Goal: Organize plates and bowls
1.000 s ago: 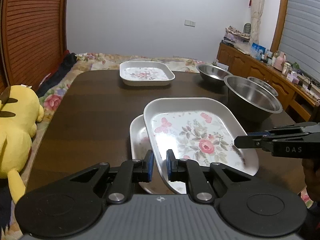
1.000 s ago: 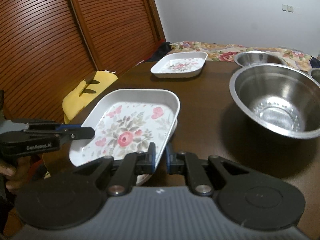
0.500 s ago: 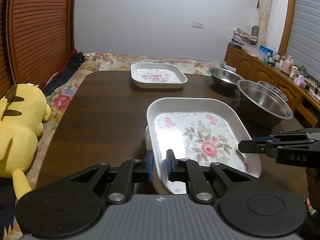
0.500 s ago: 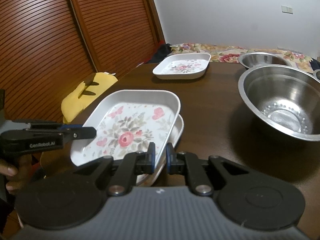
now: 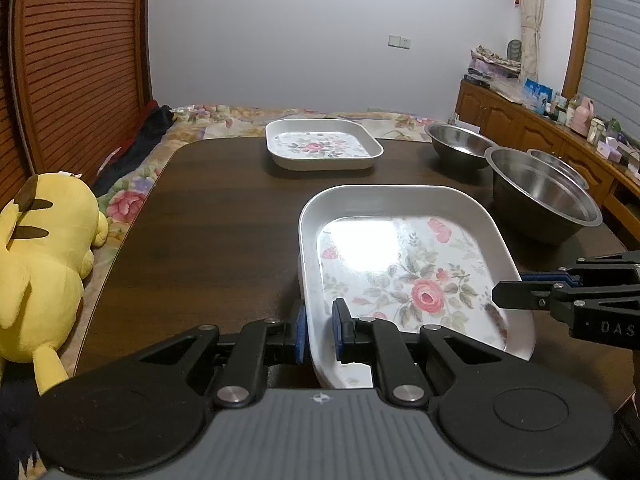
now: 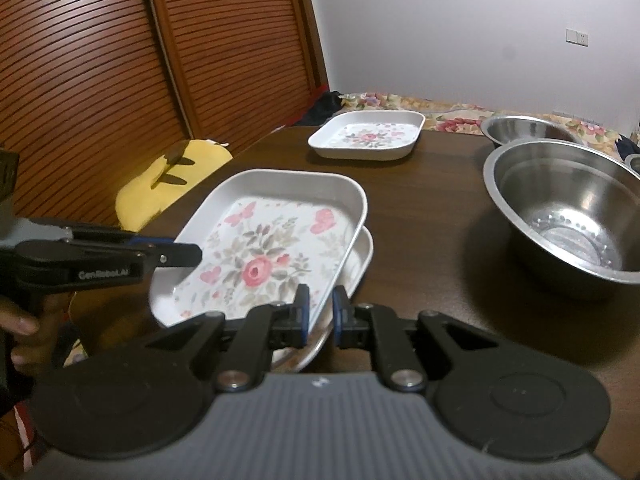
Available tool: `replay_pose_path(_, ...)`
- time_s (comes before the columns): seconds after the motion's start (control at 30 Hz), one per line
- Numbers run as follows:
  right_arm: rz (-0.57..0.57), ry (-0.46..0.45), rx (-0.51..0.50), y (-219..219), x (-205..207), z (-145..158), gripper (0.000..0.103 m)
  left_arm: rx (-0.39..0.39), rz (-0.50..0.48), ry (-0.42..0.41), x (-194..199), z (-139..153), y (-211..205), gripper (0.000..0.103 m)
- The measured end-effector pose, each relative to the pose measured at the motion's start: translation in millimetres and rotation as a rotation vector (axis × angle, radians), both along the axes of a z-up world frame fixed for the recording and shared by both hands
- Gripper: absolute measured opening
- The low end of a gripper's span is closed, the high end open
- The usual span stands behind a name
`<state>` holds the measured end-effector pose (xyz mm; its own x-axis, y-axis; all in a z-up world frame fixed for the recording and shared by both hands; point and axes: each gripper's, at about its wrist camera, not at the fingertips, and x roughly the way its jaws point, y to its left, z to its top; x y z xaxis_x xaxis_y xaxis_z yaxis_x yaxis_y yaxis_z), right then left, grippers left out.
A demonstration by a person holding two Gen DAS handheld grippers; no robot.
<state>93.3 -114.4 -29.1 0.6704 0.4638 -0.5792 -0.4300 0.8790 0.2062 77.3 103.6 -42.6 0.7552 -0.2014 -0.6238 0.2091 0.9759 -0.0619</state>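
A white square plate with a rose print is held between both grippers over the dark table. My left gripper is shut on its near rim. My right gripper is shut on the opposite rim, and it also shows in the left wrist view. The left gripper enters the right wrist view from the left. A second matching plate lies right underneath, mostly covered, its edge showing to the right. A third floral plate sits at the table's far side.
A large steel bowl stands to the right of the plates, with two smaller steel bowls behind it. A yellow plush toy lies off the table's left edge. A person's hand grips the left tool.
The held plate has shifted left over the lower plate and levelled out, so it now covers most of it. Both grippers stay clamped on its rims.
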Motion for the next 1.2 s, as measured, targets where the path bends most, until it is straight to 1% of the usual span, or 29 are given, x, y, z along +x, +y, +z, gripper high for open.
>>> replay_pose_path(0.13,0.002,-0.013,-0.008,3,-5,0,0.014,0.005,0.000,-0.004,-1,0,0,0.014)
replay_pose_path(0.33,-0.005,-0.030,-0.011,3,-6,-1,0.016,0.038,0.004,-0.015,-1,-3,-2,0.014)
replay_pose_path(0.53,-0.011,-0.034,-0.025,4,-6,-8,0.016,0.032,0.008,-0.005,1,-10,0,0.015)
replay_pose_path(1.03,-0.009,-0.050,-0.019,4,-9,-10,0.017,0.017,0.014,-0.004,1,-10,0,0.015)
replay_pose_path(1.07,-0.010,-0.049,-0.018,5,-9,-10,0.017,0.011,0.017,-0.002,2,-9,1,0.016)
replay_pose_path(1.13,-0.011,-0.048,-0.016,4,-9,-10,0.017,-0.007,0.019,-0.002,3,-8,3,0.024)
replay_pose_path(1.2,-0.015,-0.042,-0.007,3,-7,-8,0.017,-0.009,0.023,-0.016,3,-4,4,0.026)
